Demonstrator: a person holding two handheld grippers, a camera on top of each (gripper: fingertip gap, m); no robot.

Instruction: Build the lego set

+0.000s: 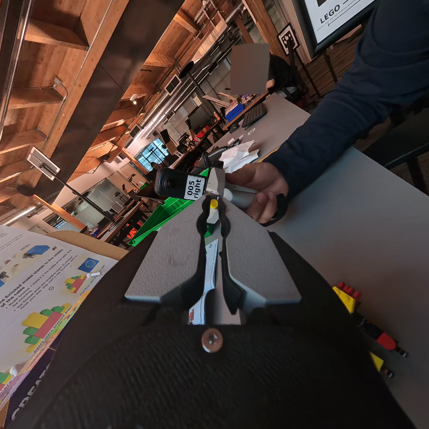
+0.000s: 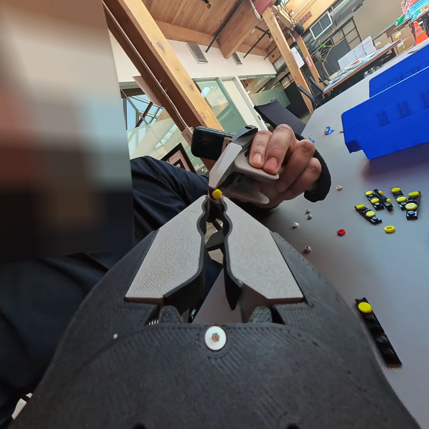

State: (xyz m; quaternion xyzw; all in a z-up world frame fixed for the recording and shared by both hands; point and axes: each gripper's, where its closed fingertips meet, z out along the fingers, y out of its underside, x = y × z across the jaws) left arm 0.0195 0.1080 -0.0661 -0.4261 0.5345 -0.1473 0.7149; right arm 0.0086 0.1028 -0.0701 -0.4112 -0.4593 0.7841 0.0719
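My two grippers meet tip to tip above the grey table (image 2: 348,267). My left gripper (image 1: 212,200) is shut on a small yellow round piece (image 1: 213,203), which also shows in the right wrist view (image 2: 217,193) just past my right fingertips. My right gripper (image 2: 213,199) is shut on a small dark piece (image 2: 212,212) that I can barely make out. In the left wrist view the right gripper (image 1: 217,193) is held by a hand straight ahead. In the right wrist view the left gripper (image 2: 212,186) points down at the yellow piece.
Black plates with yellow round pieces (image 2: 392,204) lie to the right, with a black strip (image 2: 377,334), a yellow ring (image 2: 390,229), a red bit (image 2: 340,232) and grey studs (image 2: 308,217). Blue bins (image 2: 394,120) stand behind. An instruction sheet (image 1: 46,290), green tray (image 1: 167,216) and red-yellow-black build (image 1: 348,299) flank the left gripper. Left and right tips are no more than a few centimetres apart.
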